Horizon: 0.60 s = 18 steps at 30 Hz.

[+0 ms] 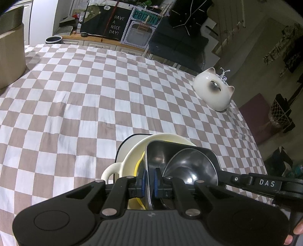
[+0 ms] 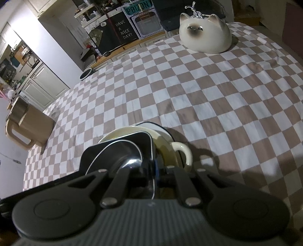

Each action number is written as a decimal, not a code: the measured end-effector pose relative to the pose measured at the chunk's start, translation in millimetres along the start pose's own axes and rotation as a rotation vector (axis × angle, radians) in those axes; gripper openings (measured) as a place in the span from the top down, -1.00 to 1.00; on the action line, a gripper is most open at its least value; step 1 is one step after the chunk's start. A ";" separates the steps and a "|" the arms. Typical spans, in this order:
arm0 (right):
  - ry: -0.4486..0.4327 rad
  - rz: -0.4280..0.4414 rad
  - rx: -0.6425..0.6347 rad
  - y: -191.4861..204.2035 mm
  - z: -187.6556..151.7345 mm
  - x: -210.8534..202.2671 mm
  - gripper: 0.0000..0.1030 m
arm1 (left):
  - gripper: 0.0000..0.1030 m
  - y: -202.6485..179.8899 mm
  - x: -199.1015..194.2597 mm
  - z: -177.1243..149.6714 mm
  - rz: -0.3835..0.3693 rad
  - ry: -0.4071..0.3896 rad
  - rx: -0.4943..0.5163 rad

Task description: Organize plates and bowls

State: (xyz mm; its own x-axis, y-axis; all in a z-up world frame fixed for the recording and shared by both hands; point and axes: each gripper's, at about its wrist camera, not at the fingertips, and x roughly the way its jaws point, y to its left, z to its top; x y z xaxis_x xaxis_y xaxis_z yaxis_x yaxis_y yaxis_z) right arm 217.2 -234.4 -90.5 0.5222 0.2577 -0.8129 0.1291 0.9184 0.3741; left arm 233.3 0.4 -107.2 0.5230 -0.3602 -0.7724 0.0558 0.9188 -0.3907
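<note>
Nearest in the left wrist view, the left gripper has its 2 blue-padded fingers pinched onto the near rim of a rectangular steel tray. In the right wrist view the right gripper is closed on a thin metal edge of the same stack; whether that edge belongs to the tray or to the bowl inside it, I cannot tell. A round steel bowl sits tilted inside the tray, leaning toward the right gripper's black arm marked "DAS". The tray itself rests in a cream ceramic bowl with a loop handle, and a yellow rim shows between tray and cream bowl. Under the cream bowl lies a white plate with a dark edge. The whole stack stands on the checkered tablecloth, near the table's front edge. Farther back, well apart from the stack, an upturned white cat-faced bowl sits on the cloth with a small silver figure on top. At the far left stands a beige lidded container with a side handle. Beyond the table, a black sign reads "HAVE A NICE DAY!".
</note>
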 end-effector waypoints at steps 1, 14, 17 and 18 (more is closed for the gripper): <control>0.000 0.001 0.001 -0.3 -0.1 -0.1 0.80 | 0.85 0.0 0.0 -0.1 0.000 0.000 0.001; 0.017 -0.008 -0.012 0.3 -1.5 1.8 0.78 | 0.71 -0.2 -0.7 -1.5 0.016 0.015 -0.002; 0.026 -0.035 -0.025 1.9 -2.6 3.4 0.65 | 0.60 1.4 -2.2 -2.7 0.028 0.025 -0.008; 0.027 -0.044 -0.027 2.0 -3.0 3.4 0.59 | 0.59 1.7 -3.3 -3.2 0.028 0.026 -0.010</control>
State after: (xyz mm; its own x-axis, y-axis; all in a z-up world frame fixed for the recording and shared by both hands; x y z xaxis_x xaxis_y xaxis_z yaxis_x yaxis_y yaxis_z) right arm 216.8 -230.8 -93.9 0.4939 0.2242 -0.8401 0.1286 0.9367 0.3256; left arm 229.0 2.6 -106.9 0.5017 -0.3390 -0.7959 0.0331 0.9269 -0.3739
